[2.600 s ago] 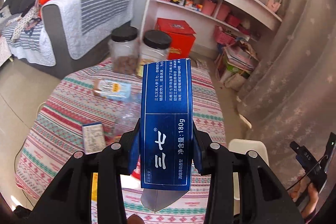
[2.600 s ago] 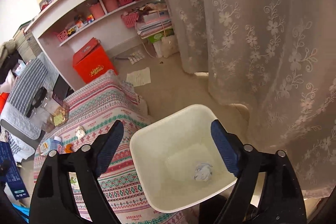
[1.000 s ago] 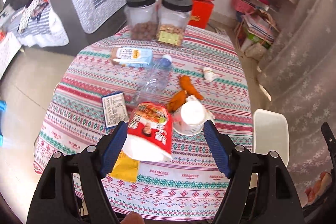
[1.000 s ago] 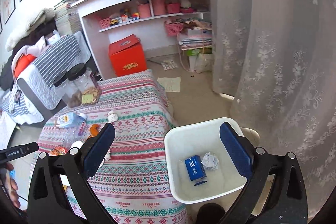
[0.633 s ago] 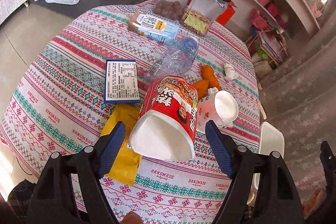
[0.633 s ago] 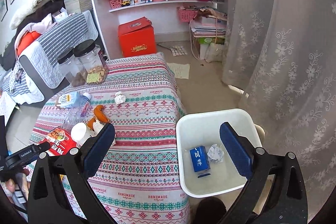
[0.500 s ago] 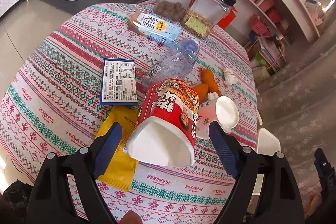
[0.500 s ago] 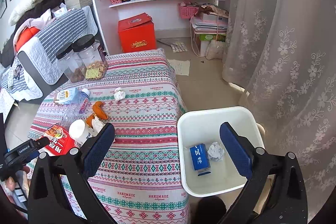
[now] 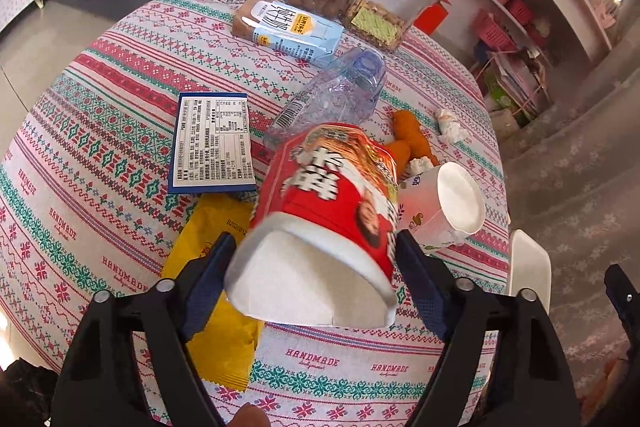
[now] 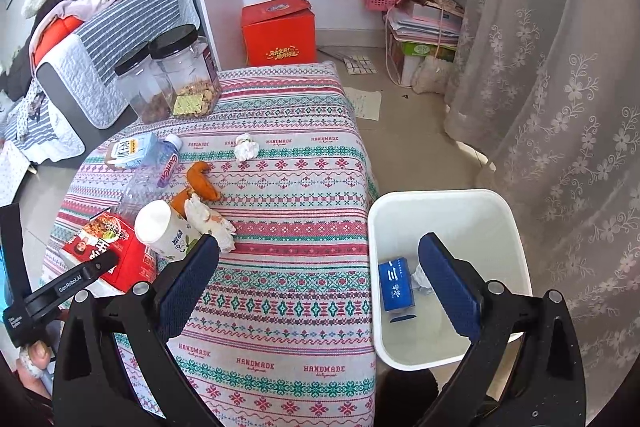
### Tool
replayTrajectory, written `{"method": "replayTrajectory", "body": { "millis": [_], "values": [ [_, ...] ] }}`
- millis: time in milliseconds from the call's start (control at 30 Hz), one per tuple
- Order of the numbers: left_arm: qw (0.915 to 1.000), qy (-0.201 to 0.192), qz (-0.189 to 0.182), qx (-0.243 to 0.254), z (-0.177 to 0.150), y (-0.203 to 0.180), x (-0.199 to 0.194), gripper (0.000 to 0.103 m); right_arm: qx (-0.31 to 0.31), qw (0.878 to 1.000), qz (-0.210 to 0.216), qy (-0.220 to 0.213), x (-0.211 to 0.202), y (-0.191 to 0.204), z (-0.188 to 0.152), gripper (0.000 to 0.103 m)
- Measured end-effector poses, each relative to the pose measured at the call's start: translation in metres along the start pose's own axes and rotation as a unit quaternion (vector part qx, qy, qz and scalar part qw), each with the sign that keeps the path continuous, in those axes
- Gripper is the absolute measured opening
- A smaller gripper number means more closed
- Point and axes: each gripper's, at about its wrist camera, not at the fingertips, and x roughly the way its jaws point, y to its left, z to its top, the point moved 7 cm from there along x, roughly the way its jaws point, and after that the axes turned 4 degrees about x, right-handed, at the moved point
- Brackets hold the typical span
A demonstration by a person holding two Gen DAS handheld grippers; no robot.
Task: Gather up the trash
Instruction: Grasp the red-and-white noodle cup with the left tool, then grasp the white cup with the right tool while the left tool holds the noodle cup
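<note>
A red instant noodle cup (image 9: pixel 332 195) lies on its side on the patterned tablecloth, white base toward me. My left gripper (image 9: pixel 313 235) is closing on it, with both blue pads against the sides of its base. In the right wrist view the cup (image 10: pixel 104 247) sits at the table's left corner behind the left gripper's black finger (image 10: pixel 60 287). My right gripper (image 10: pixel 319 238) stands open and empty above the table's near edge. Beside the table, the white bin (image 10: pixel 440 193) holds a blue box (image 10: pixel 396 285) and a paper wad (image 10: pixel 420 277).
Around the cup lie a white paper cup (image 9: pixel 440 203), a yellow packet (image 9: pixel 216 327), a blue label box (image 9: pixel 212 143), a crushed bottle (image 9: pixel 336 95), a milk carton (image 9: pixel 288 31), orange peels (image 9: pixel 412 135) and a tissue (image 9: pixel 450 129). Two black-lidded jars (image 9: pixel 400 7) stand at the far edge.
The left gripper dropped the blue box into the bin, then came down over the table onto the noodle cup and narrowed around it. The right gripper swung left toward the table.
</note>
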Motion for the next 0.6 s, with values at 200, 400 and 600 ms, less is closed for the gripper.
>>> {"method": "replayTrajectory", "body": {
  "millis": [200, 400, 600],
  "values": [
    [0.9988, -0.016, -0.004, 0.045, 0.002, -0.014, -0.011, 0.056, -0.016, 1.0, 0.01, 0.001, 0.007, 0.014, -0.001, 0.096],
    [0.9973, -0.044, -0.02, 0.054, 0.01, -0.021, -0.038, 0.053, -0.05, 0.997, 0.049, -0.012, 0.013, 0.038, 0.0, 0.096],
    [0.9934, -0.103, -0.037, 0.033, 0.045, -0.011, -0.094, 0.053, -0.119, 0.989, 0.086, -0.032, 0.021, 0.075, -0.003, 0.096]
  ]
}}
